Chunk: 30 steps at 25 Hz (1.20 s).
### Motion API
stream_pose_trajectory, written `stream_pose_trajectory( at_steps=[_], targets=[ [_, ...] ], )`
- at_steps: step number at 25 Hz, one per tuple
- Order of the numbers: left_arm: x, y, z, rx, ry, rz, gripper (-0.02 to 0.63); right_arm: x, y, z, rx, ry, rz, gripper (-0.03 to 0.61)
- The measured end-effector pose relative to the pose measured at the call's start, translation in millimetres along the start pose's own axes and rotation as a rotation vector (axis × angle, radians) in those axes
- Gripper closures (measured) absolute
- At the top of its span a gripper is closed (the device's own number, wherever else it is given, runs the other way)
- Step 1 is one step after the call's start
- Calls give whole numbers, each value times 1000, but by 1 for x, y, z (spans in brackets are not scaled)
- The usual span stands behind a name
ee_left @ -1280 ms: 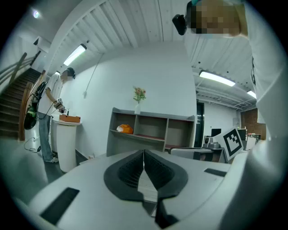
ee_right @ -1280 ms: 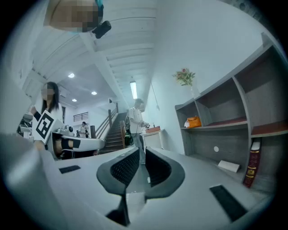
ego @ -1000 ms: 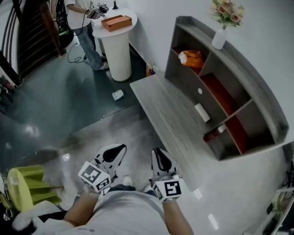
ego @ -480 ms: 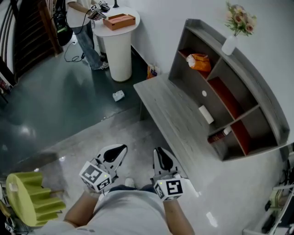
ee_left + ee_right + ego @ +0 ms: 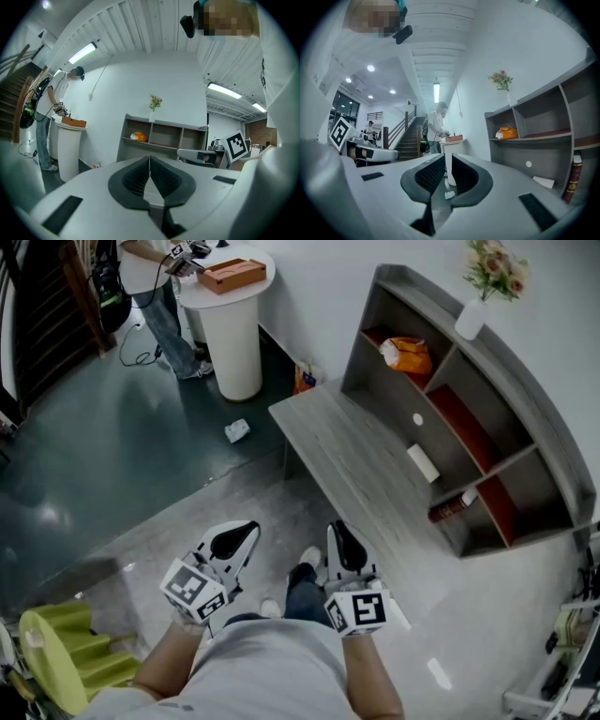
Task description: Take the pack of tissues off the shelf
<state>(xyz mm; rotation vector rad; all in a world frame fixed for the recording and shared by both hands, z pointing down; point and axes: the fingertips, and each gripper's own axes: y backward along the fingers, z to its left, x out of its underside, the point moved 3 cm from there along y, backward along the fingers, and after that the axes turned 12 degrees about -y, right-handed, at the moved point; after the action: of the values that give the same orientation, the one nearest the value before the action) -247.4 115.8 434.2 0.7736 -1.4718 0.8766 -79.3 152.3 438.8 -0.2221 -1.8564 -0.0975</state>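
My left gripper (image 5: 244, 534) is pressed together, empty. The right gripper (image 5: 340, 534) has a narrow gap, holding nothing. The orange tissue pack (image 5: 410, 354) sits on the shelf (image 5: 521, 388), well apart from both.

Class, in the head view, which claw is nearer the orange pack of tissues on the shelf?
Right. The right claw sits by the near end of the desk, well short of the orange pack of tissues; the left claw is beside it, farther off. Neither touches it.
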Motion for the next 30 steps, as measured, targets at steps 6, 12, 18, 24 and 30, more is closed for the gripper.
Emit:
stream_pose_trajectory(
  at_steps=[6,12,18,24,30],
  targets=[
    [4,-41,30,-1,6,10,595,1,-43,-29,-1,-10,15,528],
    [7,-101,69,-6,29,33,595,-11,-101,-68,-21,-9,40,528],
    [-2,-167,94,6,27,50,595,-29,-146,-115,-18,-17,42,528],
    [-12,-236,110,42,16,65,595,-50,-176,-169,14,-17,33,528],
    [-22,-295,113,87,2,64,595,-70,-186,-222,92,-27,2,528]
  ],
)
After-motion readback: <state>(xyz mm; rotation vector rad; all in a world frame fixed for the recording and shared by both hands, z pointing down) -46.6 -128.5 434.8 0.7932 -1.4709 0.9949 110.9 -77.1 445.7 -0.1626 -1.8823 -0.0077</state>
